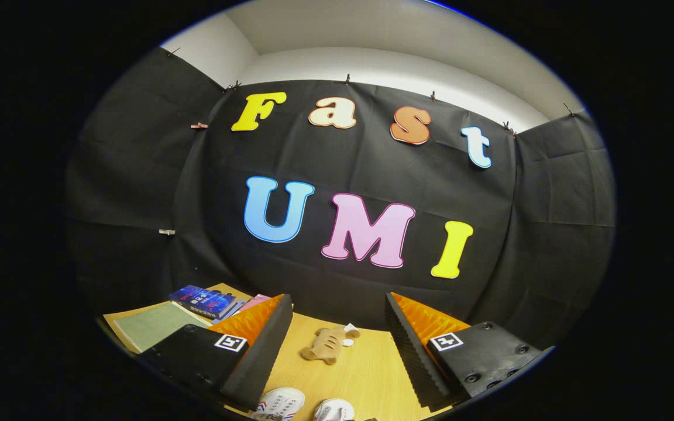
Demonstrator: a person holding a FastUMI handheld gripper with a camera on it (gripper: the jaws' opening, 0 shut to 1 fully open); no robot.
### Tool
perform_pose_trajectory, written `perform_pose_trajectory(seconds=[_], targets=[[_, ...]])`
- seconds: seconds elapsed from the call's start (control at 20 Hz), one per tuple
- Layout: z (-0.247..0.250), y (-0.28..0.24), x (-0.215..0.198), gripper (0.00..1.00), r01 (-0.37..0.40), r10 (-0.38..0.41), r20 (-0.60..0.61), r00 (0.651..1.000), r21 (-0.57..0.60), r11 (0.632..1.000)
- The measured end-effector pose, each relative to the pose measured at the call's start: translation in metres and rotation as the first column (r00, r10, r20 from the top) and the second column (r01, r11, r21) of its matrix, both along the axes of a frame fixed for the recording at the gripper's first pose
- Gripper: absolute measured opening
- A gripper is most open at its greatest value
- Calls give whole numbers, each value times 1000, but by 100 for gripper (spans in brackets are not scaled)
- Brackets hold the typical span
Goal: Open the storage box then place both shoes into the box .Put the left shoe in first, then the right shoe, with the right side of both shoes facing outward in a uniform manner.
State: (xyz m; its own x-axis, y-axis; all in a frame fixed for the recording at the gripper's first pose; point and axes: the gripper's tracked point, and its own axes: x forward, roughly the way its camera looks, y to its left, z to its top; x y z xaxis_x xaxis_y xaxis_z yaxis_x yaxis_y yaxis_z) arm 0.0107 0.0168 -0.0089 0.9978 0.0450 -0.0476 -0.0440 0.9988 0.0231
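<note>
1. Black cloth lines the back and sides of the booth we face, with a pale wall and ceiling above it, and a light wooden desk (366,368) runs out ahead of us.
2. We see the two shoes, both white, lying on the desk low between the jaws (337,327): one shoe with red and blue stripes (281,402) sits close to the left jaw's tip, and the second white shoe (334,409) lies just beside it, toward the right. Both are cut off, so we cannot tell which is the left shoe and which the right.
3. Our jaws are spread wide apart and grip nothing; the orange-faced fingers (255,318) frame the desk, and neither touches a shoe.
4. We hold the gripper nearly level, tipped slightly up, so that the cloth wall takes most of what we see and the desk sits low.
5. Beyond the shoes, on the bare wood between the fingers, lies a small tan plush toy (326,344) with a bit of white at its far end.
6. Off beyond the left finger, we see a green mat (152,324) lying flat on the desk, with a dark blue book (203,300) and something pink (253,303) just behind it.
</note>
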Motion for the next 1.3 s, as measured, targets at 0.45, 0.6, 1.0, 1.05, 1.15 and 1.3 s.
perform_pose_trajectory(seconds=[0.45,0.6,1.0,1.05,1.15,1.3], targets=[[-21,59,9,97,-229,244,-78,966,166,959],[-36,106,2,97,-403,471,-97,877,388,829],[-121,195,-26,98,-383,841,-100,532,857,344],[-132,206,-30,98,-352,872,-96,480,889,291],[-157,226,-35,98,-260,920,-81,384,946,192],[-199,241,-41,98,-152,956,-70,286,981,117]])
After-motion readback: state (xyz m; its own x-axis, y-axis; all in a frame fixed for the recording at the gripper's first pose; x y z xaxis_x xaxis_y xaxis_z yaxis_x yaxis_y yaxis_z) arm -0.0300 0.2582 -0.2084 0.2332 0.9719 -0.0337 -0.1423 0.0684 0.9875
